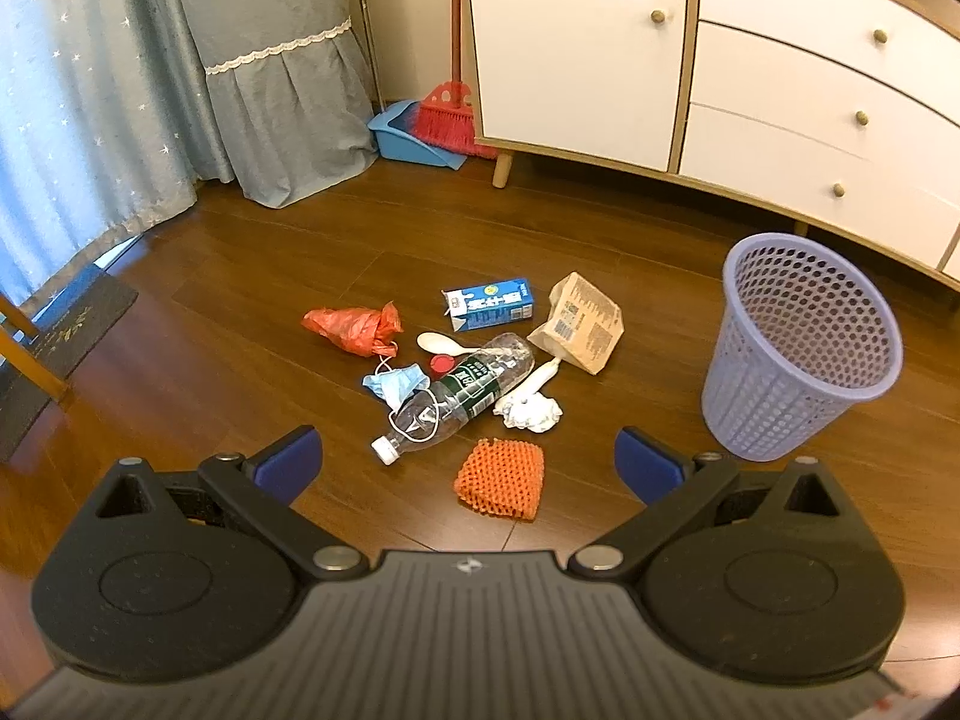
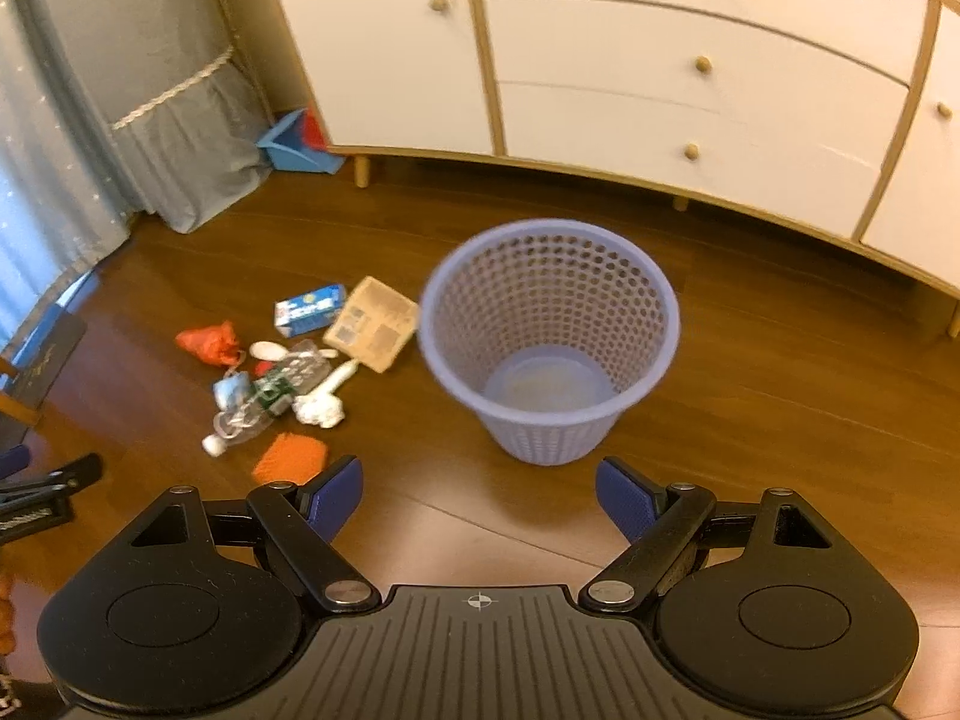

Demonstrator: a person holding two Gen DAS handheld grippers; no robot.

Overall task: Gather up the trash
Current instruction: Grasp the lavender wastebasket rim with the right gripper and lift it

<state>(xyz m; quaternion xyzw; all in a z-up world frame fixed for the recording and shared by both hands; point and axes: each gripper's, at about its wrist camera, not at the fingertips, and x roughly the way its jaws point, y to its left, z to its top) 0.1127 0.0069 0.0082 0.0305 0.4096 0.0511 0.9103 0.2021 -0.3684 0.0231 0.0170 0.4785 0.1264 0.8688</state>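
Trash lies in a heap on the wooden floor: a clear plastic bottle (image 1: 456, 396), a blue milk carton (image 1: 489, 303), a brown paper bag (image 1: 579, 324), a red plastic bag (image 1: 354, 327), a blue face mask (image 1: 396, 381), crumpled white tissue (image 1: 531, 411) and an orange mesh pad (image 1: 501, 480). A lilac perforated bin (image 1: 798, 348) stands upright to their right, with nothing inside it (image 2: 549, 384). My left gripper (image 1: 468, 465) hovers open above the floor, just short of the orange pad. My right gripper (image 2: 480, 501) is open too, in front of the bin (image 2: 549, 336).
A white cabinet with drawers (image 1: 750, 78) on wooden legs runs behind the bin. A red broom (image 1: 447, 117) and blue dustpan (image 1: 402, 135) lean in the corner by grey curtains (image 1: 150, 90). A dark mat (image 1: 60, 348) and a wooden leg sit at left.
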